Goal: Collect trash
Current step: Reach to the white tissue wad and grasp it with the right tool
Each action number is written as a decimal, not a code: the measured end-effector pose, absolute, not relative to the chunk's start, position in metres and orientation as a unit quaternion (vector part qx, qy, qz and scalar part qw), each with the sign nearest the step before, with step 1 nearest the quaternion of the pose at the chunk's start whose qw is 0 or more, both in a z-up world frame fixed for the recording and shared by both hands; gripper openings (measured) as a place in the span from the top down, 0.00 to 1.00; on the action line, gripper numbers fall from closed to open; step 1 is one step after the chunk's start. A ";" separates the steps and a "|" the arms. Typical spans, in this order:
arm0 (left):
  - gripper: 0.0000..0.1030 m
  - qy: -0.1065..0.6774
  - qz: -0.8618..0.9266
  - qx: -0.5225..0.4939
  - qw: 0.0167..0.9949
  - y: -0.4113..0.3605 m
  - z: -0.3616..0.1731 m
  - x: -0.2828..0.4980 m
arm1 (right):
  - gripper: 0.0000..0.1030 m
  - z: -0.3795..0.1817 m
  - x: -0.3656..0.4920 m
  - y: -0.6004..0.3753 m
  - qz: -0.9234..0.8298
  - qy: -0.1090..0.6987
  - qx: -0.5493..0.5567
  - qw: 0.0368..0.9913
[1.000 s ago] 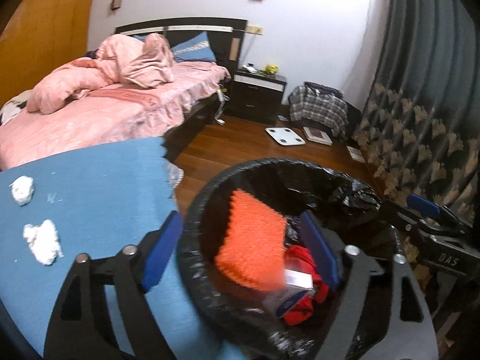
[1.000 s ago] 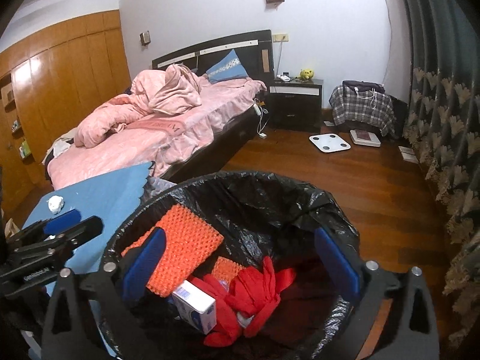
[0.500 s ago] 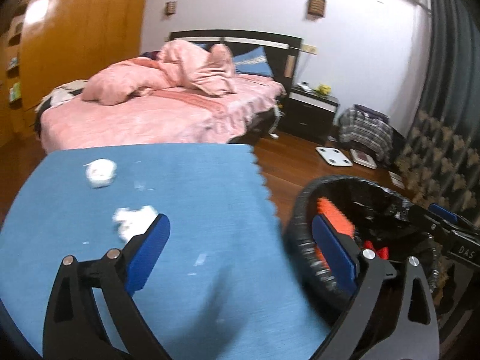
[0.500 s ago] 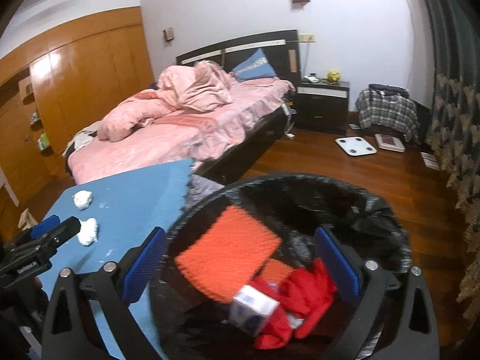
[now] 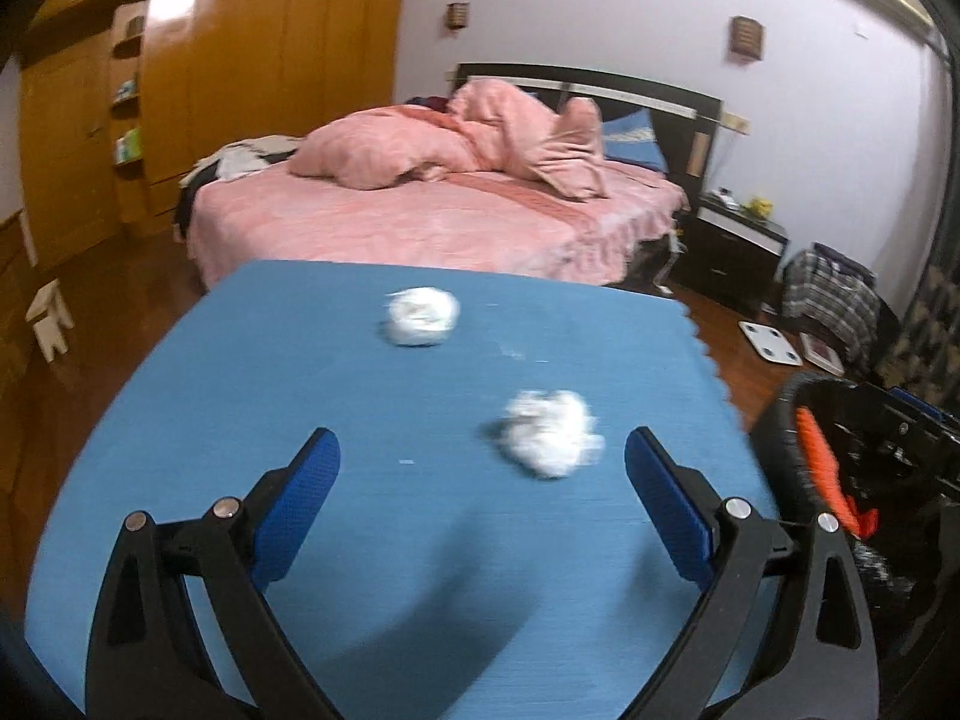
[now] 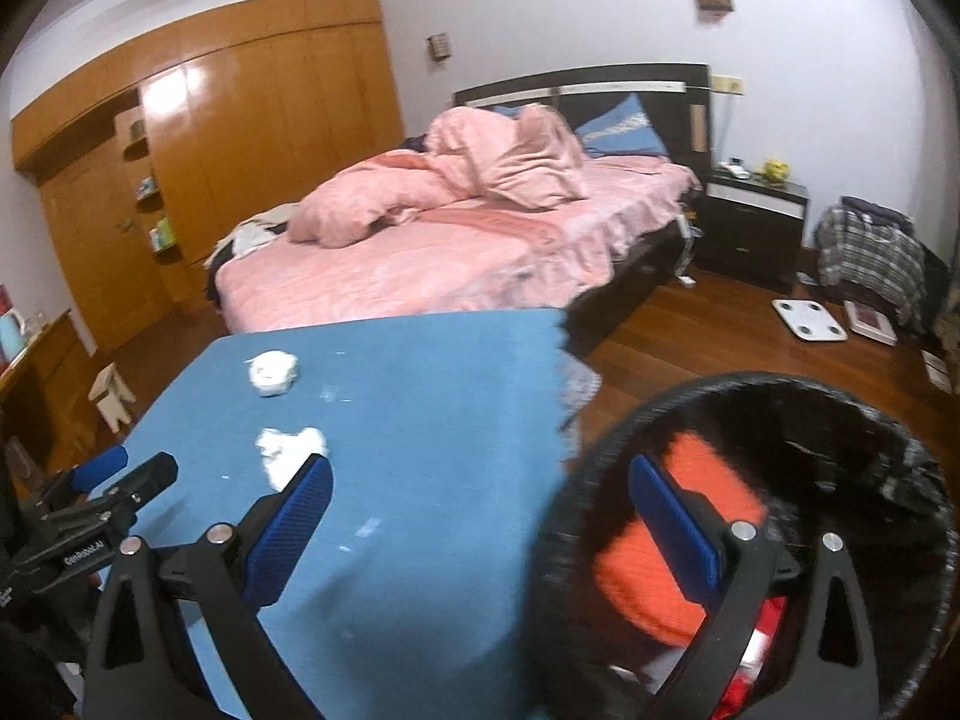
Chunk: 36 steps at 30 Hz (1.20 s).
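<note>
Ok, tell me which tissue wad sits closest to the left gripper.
The ragged, spread-out wad, just ahead of the open left gripper. The rounder, balled-up wad lies farther back on the blue mat.

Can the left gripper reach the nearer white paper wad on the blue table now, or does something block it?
Probably yes. The left gripper is open and empty, the nearer paper wad lies just ahead of its fingertips, and only bare blue table lies between.

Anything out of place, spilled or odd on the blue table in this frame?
Two crumpled white tissue wads lie loose on the blue table: the near wad and the far wad, with small white crumbs around them. The bin beside the table already holds orange and red trash.
</note>
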<state>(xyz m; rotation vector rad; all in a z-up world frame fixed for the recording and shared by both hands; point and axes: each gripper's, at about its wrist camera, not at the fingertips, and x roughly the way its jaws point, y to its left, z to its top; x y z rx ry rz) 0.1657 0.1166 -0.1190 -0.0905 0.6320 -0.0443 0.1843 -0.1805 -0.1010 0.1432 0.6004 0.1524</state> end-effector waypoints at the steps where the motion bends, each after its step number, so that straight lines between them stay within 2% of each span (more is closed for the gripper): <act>1: 0.09 0.312 -0.014 -0.047 0.949 0.125 -0.120 0.166 | 0.06 -0.102 0.188 -0.172 0.081 0.296 0.068 0.949; 13: 0.09 0.334 0.029 -0.057 0.940 0.180 -0.143 0.187 | 0.06 -0.132 0.236 -0.090 0.119 0.331 0.043 0.935; 36: 0.09 0.380 0.046 -0.086 0.920 0.211 -0.179 0.216 | 0.06 -0.185 0.288 -0.036 0.127 0.409 -0.001 0.904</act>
